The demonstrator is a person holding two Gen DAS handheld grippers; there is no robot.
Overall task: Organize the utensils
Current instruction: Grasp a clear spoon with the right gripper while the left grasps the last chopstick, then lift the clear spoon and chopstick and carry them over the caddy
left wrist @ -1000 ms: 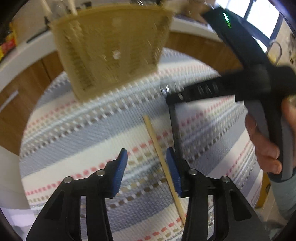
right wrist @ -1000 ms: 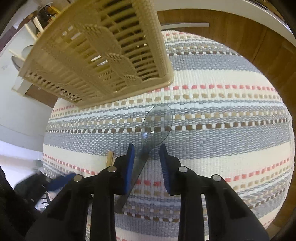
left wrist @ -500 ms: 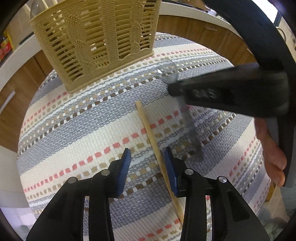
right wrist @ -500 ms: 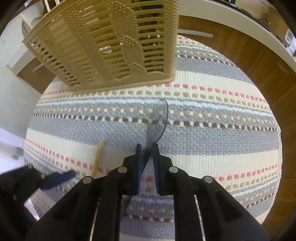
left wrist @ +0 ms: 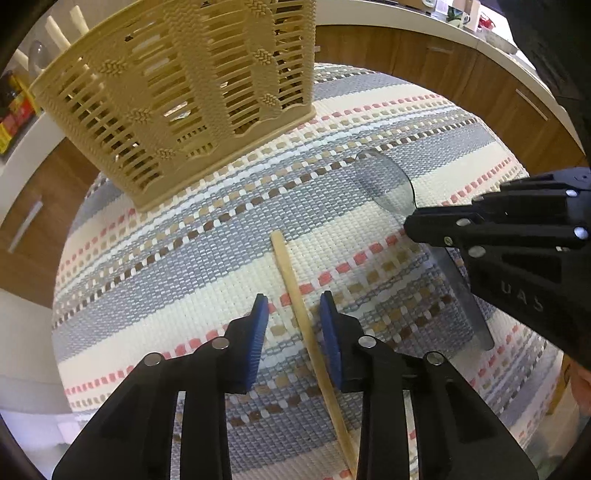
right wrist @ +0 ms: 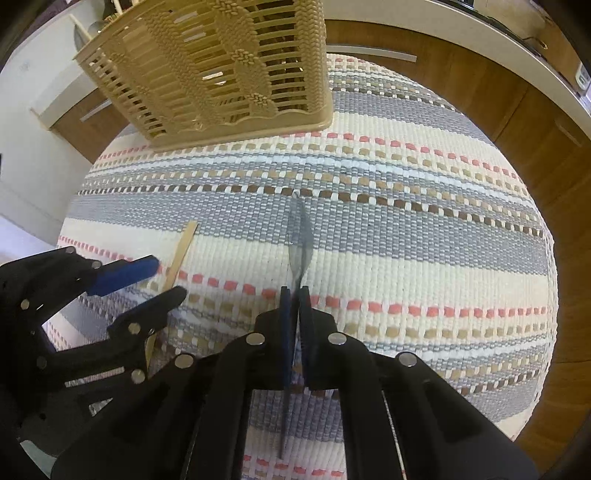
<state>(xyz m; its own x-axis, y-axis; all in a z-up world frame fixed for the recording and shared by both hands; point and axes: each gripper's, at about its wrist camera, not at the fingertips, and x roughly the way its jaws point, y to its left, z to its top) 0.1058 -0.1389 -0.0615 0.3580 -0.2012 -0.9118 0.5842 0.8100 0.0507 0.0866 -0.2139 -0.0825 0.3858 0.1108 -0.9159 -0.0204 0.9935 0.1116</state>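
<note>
A clear plastic spoon (right wrist: 300,236) is clamped by its handle in my right gripper (right wrist: 294,295), bowl pointing toward the basket; it also shows in the left wrist view (left wrist: 386,181). A wooden stick (left wrist: 299,306) lies on the striped mat (left wrist: 207,266), and my left gripper (left wrist: 293,306) is open with its blue pads either side of it. The stick also shows in the right wrist view (right wrist: 181,251), beside the left gripper (right wrist: 153,278). A beige slatted utensil basket (left wrist: 184,85) stands at the mat's far edge, also in the right wrist view (right wrist: 221,66).
The mat covers a round table. Wooden cabinets with a white counter (left wrist: 461,55) curve behind. A few utensils stick up from the basket's far side (left wrist: 62,26). My right gripper's black body (left wrist: 517,236) sits close to the right of the left gripper.
My right gripper has shut on the spoon's handle and turned the spoon on edge. My left gripper has moved right, bringing its pads astride the wooden stick.
</note>
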